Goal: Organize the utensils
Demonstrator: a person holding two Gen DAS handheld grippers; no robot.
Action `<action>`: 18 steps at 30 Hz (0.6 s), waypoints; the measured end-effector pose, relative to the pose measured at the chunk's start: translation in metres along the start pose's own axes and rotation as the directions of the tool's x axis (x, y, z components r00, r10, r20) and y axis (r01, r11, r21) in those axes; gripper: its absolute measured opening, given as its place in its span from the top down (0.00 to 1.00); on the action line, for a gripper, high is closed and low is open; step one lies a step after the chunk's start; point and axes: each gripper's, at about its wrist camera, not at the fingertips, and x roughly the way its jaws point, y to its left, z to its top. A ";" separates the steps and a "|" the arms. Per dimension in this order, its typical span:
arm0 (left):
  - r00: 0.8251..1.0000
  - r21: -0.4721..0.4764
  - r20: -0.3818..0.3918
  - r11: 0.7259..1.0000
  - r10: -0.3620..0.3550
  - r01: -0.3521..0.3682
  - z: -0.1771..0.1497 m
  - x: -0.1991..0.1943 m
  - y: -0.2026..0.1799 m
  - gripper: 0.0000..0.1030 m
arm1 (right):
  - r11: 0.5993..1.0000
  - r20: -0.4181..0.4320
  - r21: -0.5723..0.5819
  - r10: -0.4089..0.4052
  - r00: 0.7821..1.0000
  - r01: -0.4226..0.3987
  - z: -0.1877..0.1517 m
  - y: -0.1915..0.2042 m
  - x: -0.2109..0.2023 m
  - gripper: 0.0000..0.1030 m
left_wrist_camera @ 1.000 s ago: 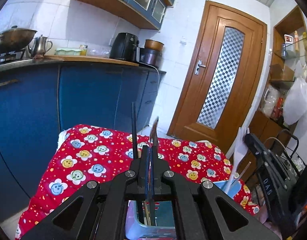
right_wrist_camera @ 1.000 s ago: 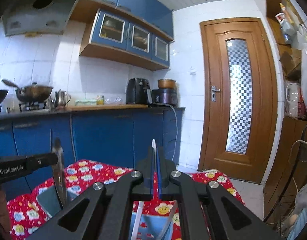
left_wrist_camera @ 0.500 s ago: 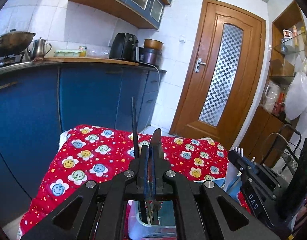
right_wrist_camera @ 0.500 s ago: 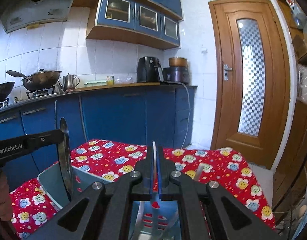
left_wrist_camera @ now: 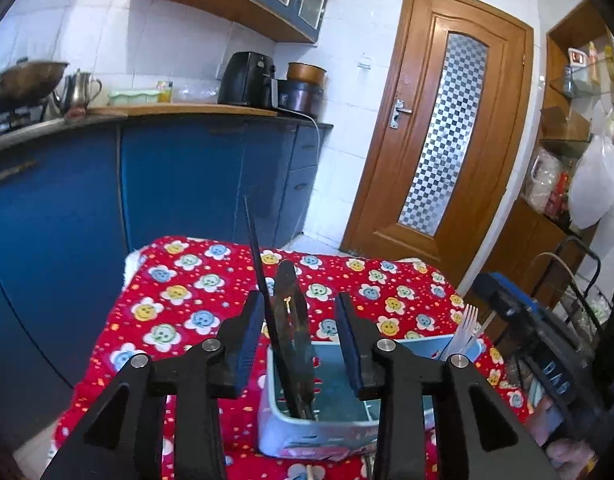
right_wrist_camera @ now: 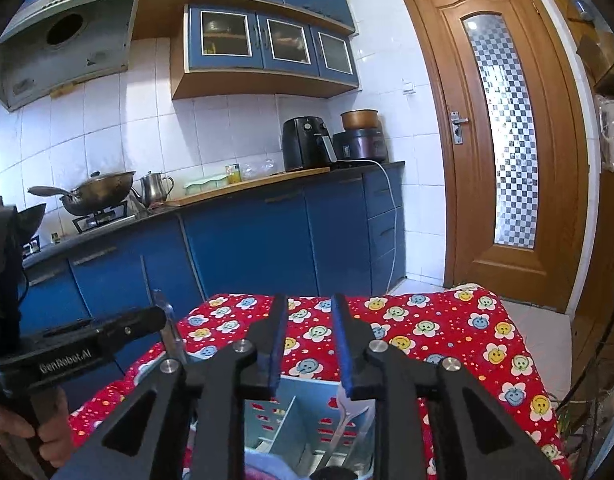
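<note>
A light blue utensil holder (left_wrist_camera: 319,436) with compartments stands on the red flowered tablecloth (left_wrist_camera: 179,312). My left gripper (left_wrist_camera: 301,344) is open just above its left compartment. A dark knife (left_wrist_camera: 293,336) and a thin black chopstick (left_wrist_camera: 259,276) stand upright in that compartment, free between the jaws. A white plastic fork (left_wrist_camera: 467,326) stands in the right compartment. My right gripper (right_wrist_camera: 307,348) is open above the holder (right_wrist_camera: 303,420), with a white plastic utensil (right_wrist_camera: 345,416) standing below it. The left gripper (right_wrist_camera: 87,344) shows at the left of the right wrist view.
Blue kitchen cabinets (left_wrist_camera: 187,184) with a counter carrying an air fryer (left_wrist_camera: 247,80) and a kettle run behind the table. A wooden door (left_wrist_camera: 439,128) is at the back right. A wire rack (left_wrist_camera: 567,300) and shelves stand at the right.
Both grippers have opened. The left one let go of the knife and chopstick, which now stand in the holder. The right one let go of the white utensil.
</note>
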 end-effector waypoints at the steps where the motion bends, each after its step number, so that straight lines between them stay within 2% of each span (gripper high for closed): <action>1: 1.000 0.003 -0.002 1.000 0.001 -0.001 0.000 -0.003 0.000 0.63 | 1.000 -0.009 0.001 0.003 1.000 -0.003 0.002 0.001 -0.004 0.76; 9: 1.000 -0.015 -0.029 1.000 0.006 -0.007 -0.004 -0.025 0.005 0.63 | 1.000 -0.074 0.006 0.005 0.997 -0.005 0.001 0.011 -0.029 0.76; 18: 0.998 0.016 -0.064 1.000 0.001 0.000 -0.017 -0.052 -0.002 0.61 | 1.000 -0.174 0.012 0.017 0.985 -0.015 -0.007 0.022 -0.049 0.75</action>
